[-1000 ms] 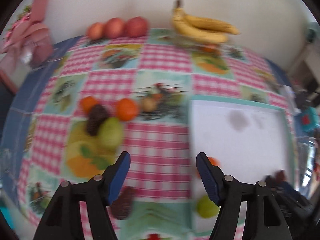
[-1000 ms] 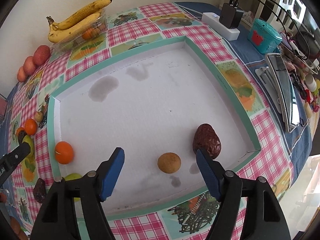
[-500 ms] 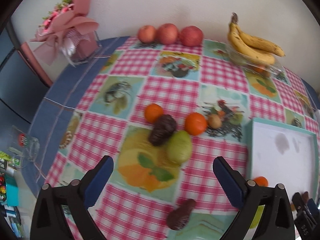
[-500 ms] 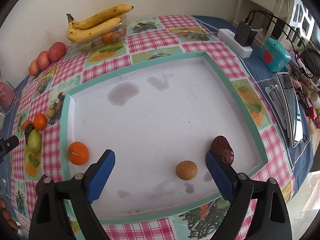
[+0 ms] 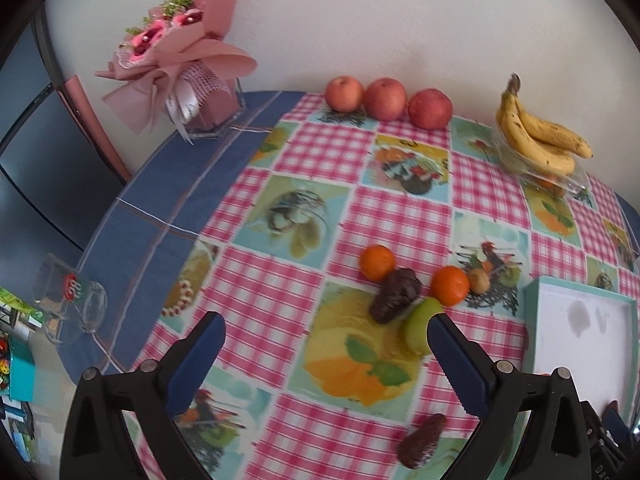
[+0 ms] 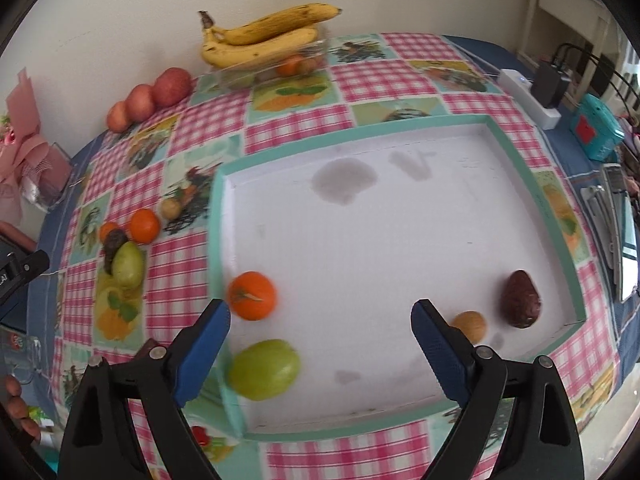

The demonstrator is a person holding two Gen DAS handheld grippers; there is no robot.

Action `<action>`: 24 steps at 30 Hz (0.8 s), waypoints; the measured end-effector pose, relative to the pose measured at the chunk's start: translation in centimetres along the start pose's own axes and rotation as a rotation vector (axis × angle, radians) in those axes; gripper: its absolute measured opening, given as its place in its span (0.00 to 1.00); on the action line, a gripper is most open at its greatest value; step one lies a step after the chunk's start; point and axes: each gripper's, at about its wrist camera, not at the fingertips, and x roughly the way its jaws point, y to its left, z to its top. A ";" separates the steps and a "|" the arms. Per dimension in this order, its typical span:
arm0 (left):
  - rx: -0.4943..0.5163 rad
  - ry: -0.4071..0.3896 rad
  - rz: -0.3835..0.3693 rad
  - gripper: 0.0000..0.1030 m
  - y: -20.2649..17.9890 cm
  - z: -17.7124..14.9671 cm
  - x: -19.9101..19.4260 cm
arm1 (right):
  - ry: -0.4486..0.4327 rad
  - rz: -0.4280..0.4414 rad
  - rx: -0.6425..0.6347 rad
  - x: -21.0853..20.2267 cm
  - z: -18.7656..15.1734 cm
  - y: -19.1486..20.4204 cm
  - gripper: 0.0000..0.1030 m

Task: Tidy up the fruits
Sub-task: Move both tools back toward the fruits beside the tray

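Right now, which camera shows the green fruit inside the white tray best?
The right wrist view: the green fruit lies whole in the white tray's near left corner. The left wrist view shows only part of that tray, not this fruit.

Both views were bright and evenly lit by soft daylight. In the right wrist view, glare washed out the edge at 4 o'clock, beyond the tray (image 6: 536, 200). Shadows were faint and short; the apples (image 5: 384, 98) cast soft shadows on the wall (image 5: 400, 20). Fisheye distortion bent the tablecloth (image 5: 320, 148) checks outward, and black vignetting filled the corners. Motion blur softened the lower half of each view: the pear (image 6: 264, 369) and orange (image 6: 252, 295) were smeared, and the dark fruit (image 5: 422, 440) at 6 o'clock in the left wrist view was indistinct. The bananas (image 6: 264, 36) were moderately sharp.
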 end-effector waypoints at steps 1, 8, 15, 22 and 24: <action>0.002 -0.002 0.001 0.99 0.4 0.0 0.0 | 0.000 0.013 -0.009 0.0 0.0 0.6 0.89; 0.043 0.012 0.015 0.99 1.9 0.1 0.3 | 0.034 0.107 -0.147 0.4 -0.7 6.4 0.89; 0.088 0.058 0.033 0.99 2.1 -0.3 1.6 | 0.093 0.133 -0.284 1.8 -2.2 11.3 0.89; 0.060 0.166 0.041 0.99 3.6 -1.1 4.9 | 0.170 0.144 -0.354 3.7 -3.6 13.6 0.89; 0.051 0.187 0.037 0.99 3.7 -1.4 5.5 | 0.193 0.148 -0.376 4.2 -3.9 14.0 0.89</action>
